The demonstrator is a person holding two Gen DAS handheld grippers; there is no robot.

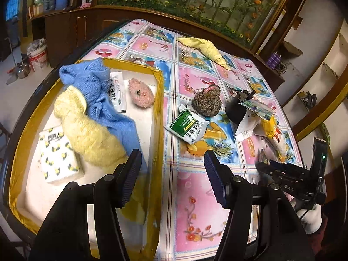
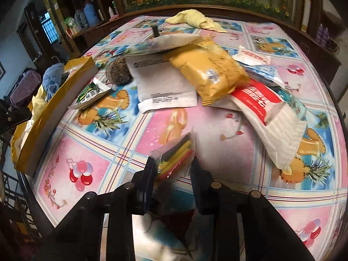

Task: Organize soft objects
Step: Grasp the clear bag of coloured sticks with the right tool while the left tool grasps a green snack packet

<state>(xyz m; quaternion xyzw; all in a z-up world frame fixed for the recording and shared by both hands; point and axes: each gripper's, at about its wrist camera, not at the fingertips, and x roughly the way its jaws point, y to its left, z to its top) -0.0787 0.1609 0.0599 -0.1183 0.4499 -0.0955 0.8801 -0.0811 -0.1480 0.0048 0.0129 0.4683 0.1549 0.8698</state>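
Jaws: left gripper (image 1: 173,179) spread, empty, over the box's right wall; right gripper (image 2: 174,175) clamped on clear packet of coloured sticks (image 2: 177,155) | Progress: roughly half | Gold-rimmed shallow cardboard box (image 1: 157,117), left: blue fluffy towel (image 1: 102,95), yellow plush cloth (image 1: 87,130), pink fuzzy pouch (image 1: 141,93), lemon-print tissue pack (image 1: 57,155), white tube (image 1: 118,91) | Left on table: brown knitted ball (image 1: 207,103), far pale-yellow cloth (image 1: 206,49), packets.

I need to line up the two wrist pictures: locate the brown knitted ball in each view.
Left wrist: brown knitted ball right of centre, beside the green packet.
Right wrist: upper left, behind the same packet.
Shared landmark: yellow cloth at the table's far edge.
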